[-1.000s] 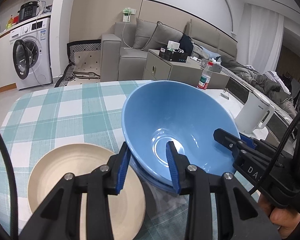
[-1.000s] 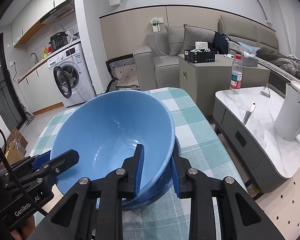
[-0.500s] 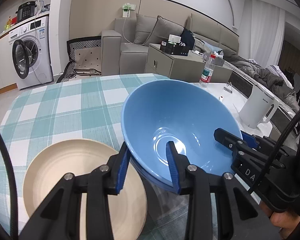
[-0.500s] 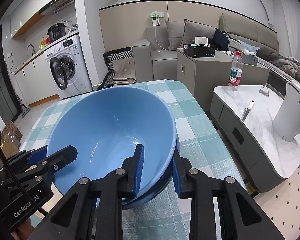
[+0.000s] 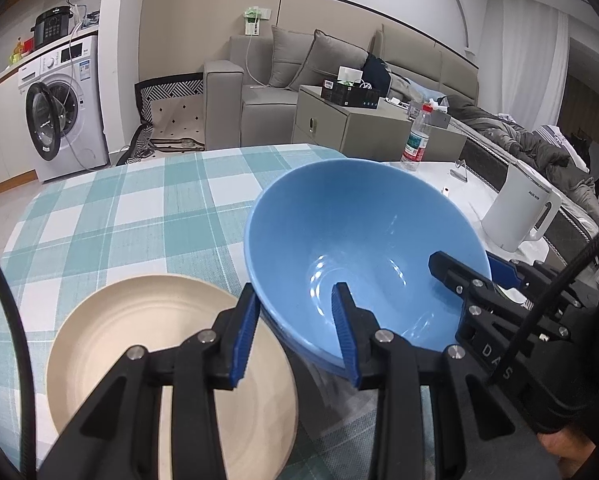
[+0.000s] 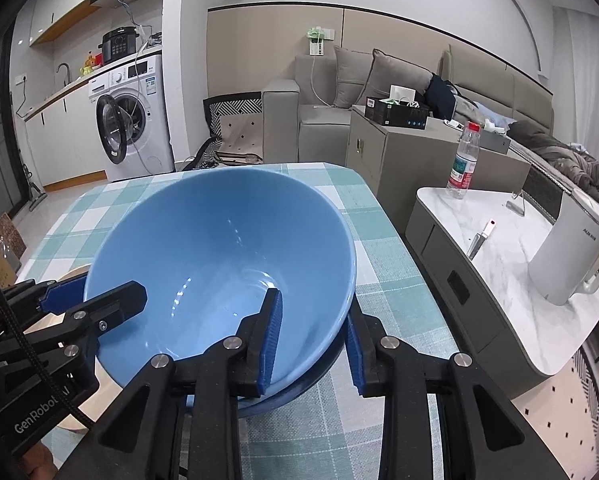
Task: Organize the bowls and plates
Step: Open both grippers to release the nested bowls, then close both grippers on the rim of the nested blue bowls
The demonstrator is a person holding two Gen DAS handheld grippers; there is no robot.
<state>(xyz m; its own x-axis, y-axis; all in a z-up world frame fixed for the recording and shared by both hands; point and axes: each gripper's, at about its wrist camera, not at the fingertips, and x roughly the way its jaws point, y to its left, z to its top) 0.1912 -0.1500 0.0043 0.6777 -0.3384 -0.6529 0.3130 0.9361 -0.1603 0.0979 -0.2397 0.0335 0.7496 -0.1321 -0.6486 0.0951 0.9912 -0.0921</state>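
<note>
Holding the blue bowl (image 5: 363, 248) between both tools is the step in hand, as I judge it, with the bowl tilted and raised above a second blue bowl (image 6: 299, 394) whose rim shows just beneath it

1. Grip state. My left hand-held gripper (image 5: 295, 328) has its fingers partly closed across the near-left rim, one pad outside the wall and one inside; the pads look close to the wall, but I cannot confirm firm contact from this view. My right hand-held gripper (image 6: 313, 332) straddles the opposite rim the same way, inner pad against the inside wall and outer pad just outside it, so I read it as clamped on the bowl

2. Position. The bowl sits over the checked counter (image 5: 111, 216), just beside the beige plate (image 5: 171, 364), which lies flat to my left

3. Doing it well. I should level the rim before lowering, keep both tools at equal height, and centre the upper bowl over the lower one so the walls nest evenly. Glazed walls will likely be slick, so a squeeze on both sides should hold until the base seats. Release one side only once the bowl rests on its own

4. Contents. The upper bowl is empty, with only light reflections on its glaze. The plate carries nothing. The interior of the lower bowl is hidden by the upper one, so I cannot tell what it holds
</note>
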